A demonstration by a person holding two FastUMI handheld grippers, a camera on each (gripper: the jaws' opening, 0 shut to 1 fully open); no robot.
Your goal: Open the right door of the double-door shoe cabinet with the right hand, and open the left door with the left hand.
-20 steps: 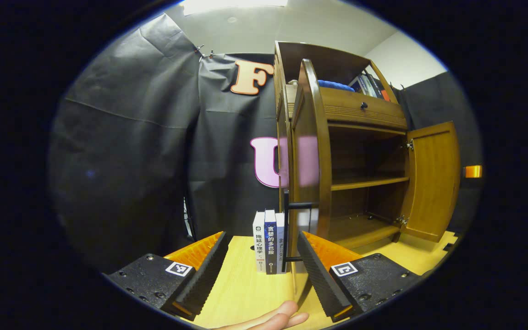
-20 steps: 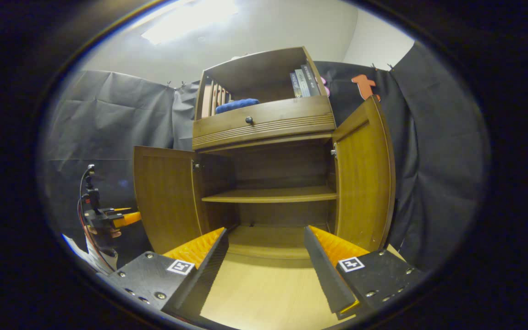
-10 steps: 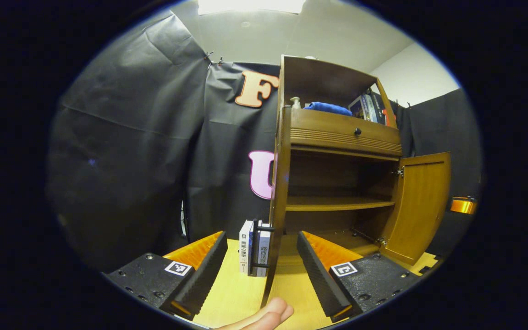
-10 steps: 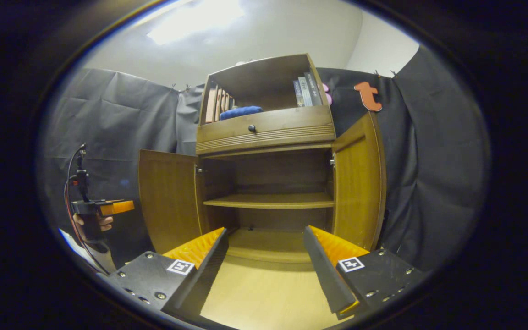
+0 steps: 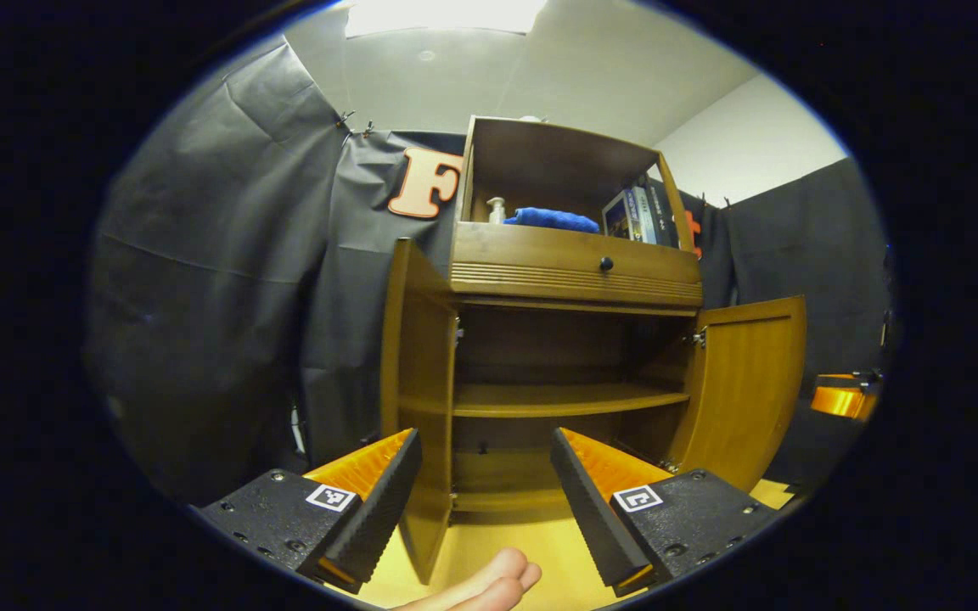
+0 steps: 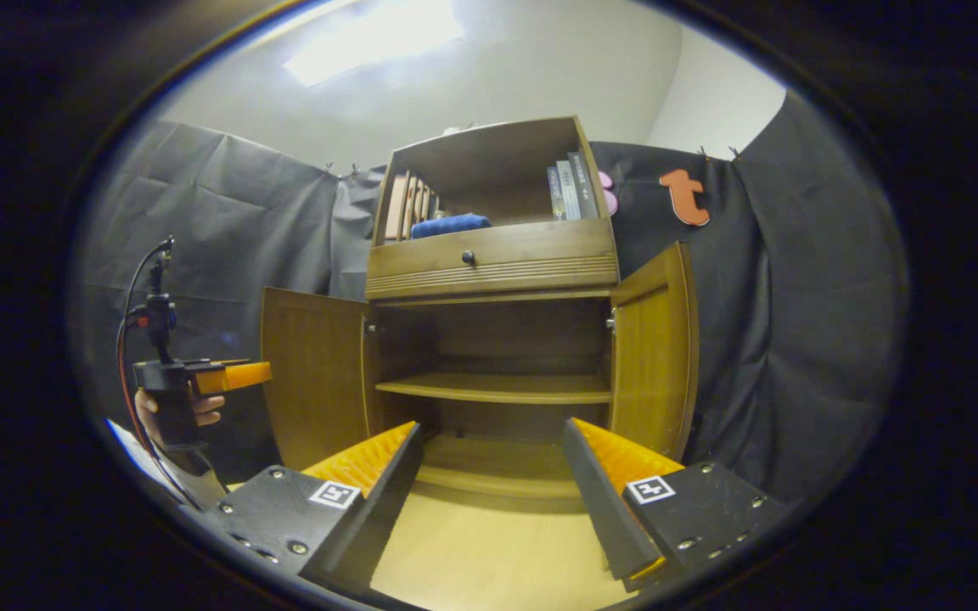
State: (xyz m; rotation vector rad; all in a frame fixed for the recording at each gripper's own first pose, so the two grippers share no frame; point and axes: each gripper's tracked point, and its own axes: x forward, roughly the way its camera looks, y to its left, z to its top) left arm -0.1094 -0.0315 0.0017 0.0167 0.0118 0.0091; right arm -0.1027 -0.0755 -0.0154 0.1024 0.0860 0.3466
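The brown wooden shoe cabinet (image 5: 574,280) (image 6: 493,263) stands with both lower doors swung out. In the left gripper view its left door (image 5: 417,399) is just past my left gripper (image 5: 485,434), and its right door (image 5: 748,390) stands wide. My left gripper is open and holds nothing. In the right gripper view the left door (image 6: 315,373) and right door (image 6: 654,356) flank bare shelves. My right gripper (image 6: 493,424) is open, a little back from the cabinet. At the far left a hand holds the left gripper (image 6: 200,382).
A drawer with a black knob (image 5: 606,265) sits above the doors. The top shelf holds a blue cloth (image 5: 550,219), books (image 5: 637,216) and a small bottle (image 5: 497,210). The cabinet stands on a light wooden surface (image 6: 489,552). A fingertip (image 5: 489,585) shows by my left gripper.
The left gripper has swung from the left door's edge to face the cabinet front, and that door now stands wide. The right gripper has drawn back slightly.
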